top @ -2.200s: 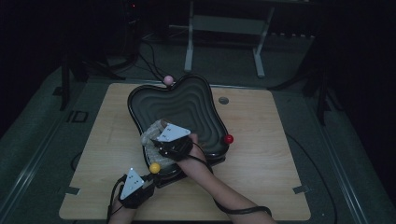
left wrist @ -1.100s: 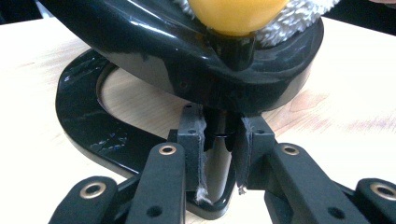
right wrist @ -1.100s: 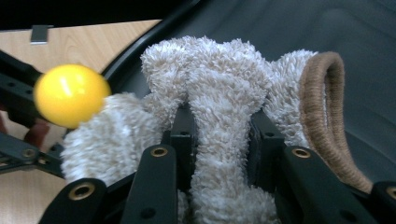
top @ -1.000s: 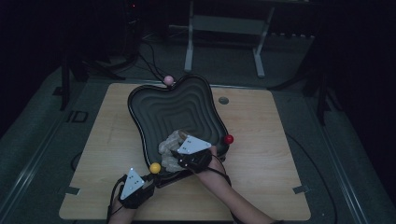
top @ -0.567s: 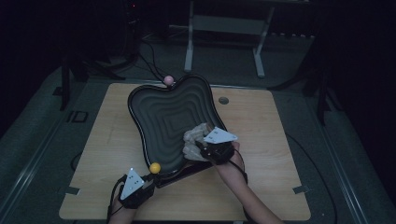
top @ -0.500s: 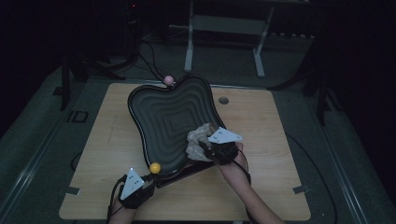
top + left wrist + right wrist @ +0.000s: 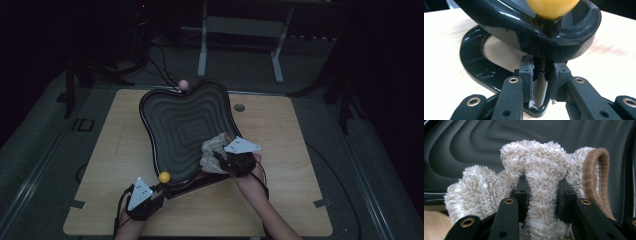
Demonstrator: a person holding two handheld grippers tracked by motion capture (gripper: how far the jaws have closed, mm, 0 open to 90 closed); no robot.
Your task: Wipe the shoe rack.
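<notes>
Here the fluffy cloth sits pinched — between right gripper jaws.

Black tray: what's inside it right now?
Inside the black tray, a fluffy cream cloth sits at its near right edge, clamped by the right gripper. The ridged surface under the cloth is covered.

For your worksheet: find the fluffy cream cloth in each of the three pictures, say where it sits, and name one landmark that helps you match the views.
High view: the cloth lies at the right edge of the black ridged tray, in front of the right gripper.
Left gripper view: not in it.
Right gripper view: centre, bunched between the jaws.
Shared landmark: the tray, which shows behind the cloth in the right gripper view.
</notes>
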